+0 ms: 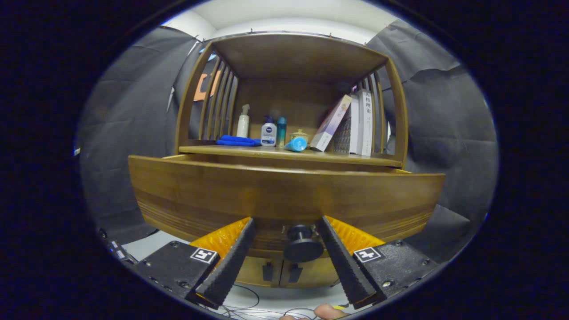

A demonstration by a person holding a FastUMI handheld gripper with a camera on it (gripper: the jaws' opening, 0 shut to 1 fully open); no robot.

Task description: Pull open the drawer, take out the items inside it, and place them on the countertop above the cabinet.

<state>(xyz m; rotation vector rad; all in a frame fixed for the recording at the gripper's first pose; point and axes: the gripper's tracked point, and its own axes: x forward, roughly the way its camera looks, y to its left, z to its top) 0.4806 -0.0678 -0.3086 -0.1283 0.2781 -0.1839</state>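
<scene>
The wooden drawer front [284,195] stands out toward me from under the countertop [284,153], so the drawer is pulled partly open. Its inside is hidden behind the front panel. A dark round knob [303,245] sits low on the panel, between my two fingers. My gripper [286,220] is open, its tips close to the panel on either side of the knob. The right finger is near the knob and the left finger stands apart from it.
On the countertop lie a blue cloth [238,141], a white pump bottle [243,122], a white bottle with a blue cap [268,132], a teal bottle [281,130], a tipped light-blue cup [296,144] and leaning books [351,126]. Cabinet doors [280,272] close below the drawer.
</scene>
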